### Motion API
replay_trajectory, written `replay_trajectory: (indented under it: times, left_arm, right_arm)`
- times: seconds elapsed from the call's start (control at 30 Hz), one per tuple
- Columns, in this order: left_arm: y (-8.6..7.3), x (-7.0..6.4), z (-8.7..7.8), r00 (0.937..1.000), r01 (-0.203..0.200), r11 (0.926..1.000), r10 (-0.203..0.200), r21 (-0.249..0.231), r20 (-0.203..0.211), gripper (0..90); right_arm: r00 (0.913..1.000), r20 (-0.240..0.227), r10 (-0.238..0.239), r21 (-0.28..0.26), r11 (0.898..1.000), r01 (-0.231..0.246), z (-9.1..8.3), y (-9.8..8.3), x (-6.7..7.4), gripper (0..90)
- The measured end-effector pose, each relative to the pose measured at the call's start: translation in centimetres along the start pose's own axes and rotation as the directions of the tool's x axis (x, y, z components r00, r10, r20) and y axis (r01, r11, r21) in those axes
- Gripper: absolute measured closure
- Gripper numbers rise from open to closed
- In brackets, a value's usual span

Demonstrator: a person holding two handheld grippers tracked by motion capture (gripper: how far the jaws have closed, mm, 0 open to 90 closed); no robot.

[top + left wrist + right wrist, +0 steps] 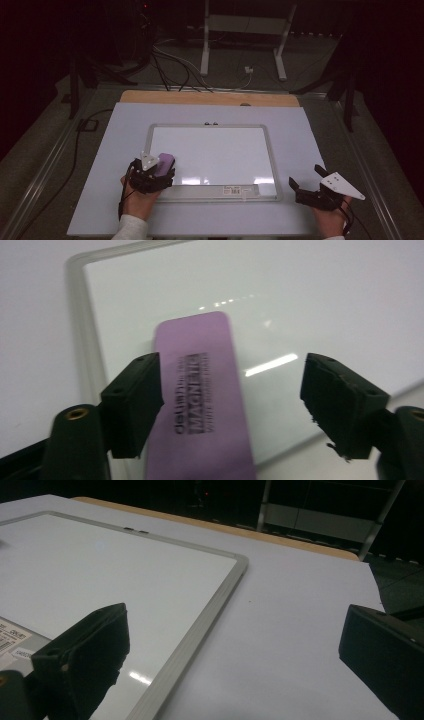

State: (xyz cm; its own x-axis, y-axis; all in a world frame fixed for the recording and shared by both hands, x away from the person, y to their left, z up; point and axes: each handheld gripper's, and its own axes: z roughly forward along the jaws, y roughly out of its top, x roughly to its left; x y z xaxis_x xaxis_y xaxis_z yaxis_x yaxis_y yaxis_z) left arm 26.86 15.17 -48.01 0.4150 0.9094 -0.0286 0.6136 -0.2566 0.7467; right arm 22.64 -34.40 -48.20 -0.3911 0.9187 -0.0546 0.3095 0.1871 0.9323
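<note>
Dark room, white bench [120, 200] with a clean whiteboard [215, 155] lying flat on it. Purple eraser [205, 400] lies on the board's near-left corner. Left gripper [230, 405] is over it, jaws apart: one pad sits against the eraser's side, the other well off, so no clamp. Right gripper [305, 182] rests on the bench just right of the board, jaws wide apart, nothing between. Board shows no marks, so wiping looks finished; likely left: back the left gripper away.

A white sheet [300, 150] covers the bench, whose wooden far edge [210, 98] shows. Beyond it, cables [170, 65] and a white metal stand [245, 30] occupy the floor.
</note>
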Motion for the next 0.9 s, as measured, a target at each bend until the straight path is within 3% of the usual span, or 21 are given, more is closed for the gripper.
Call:
replay_trajectory:
  times: [0.17, 0.47, 0.77, 0.9]
  left_arm:
    - [-0.4, 0.4, 0.6, 0.9999, 0.012, 0.9989, -0.012, 0.046, -0.012, 29.1]
    - [-0.9, 1.7, 0.7, 0.998, 0.059, 0.9963, -0.057, 0.063, -0.026, 26.8]
    - [-1.4, 1.9, -0.2, 0.9971, 0.077, 0.9951, -0.076, 0.063, -0.008, 45.0]
    - [-1.6, 2.0, -0.8, 0.9965, 0.082, 0.9948, -0.081, 0.059, -0.019, 53.2]
  right_arm:
    - [1.0, 0.001, -0.001, -0.002, 1.0, 0.001, 0.0, 0.0, 0.0, 0.5]
    - [1.0, 0.0, 0.0, -0.003, 1.0, 0.0, -0.1, 0.0, 0.0, 0.5]
    - [1.0, 0.0, -0.001, -0.001, 1.0, 0.001, 0.0, 0.0, 0.0, 0.5]
    - [1.0, 0.0, -0.001, -0.001, 1.0, 0.001, 0.0, 0.0, 0.0, 0.5]
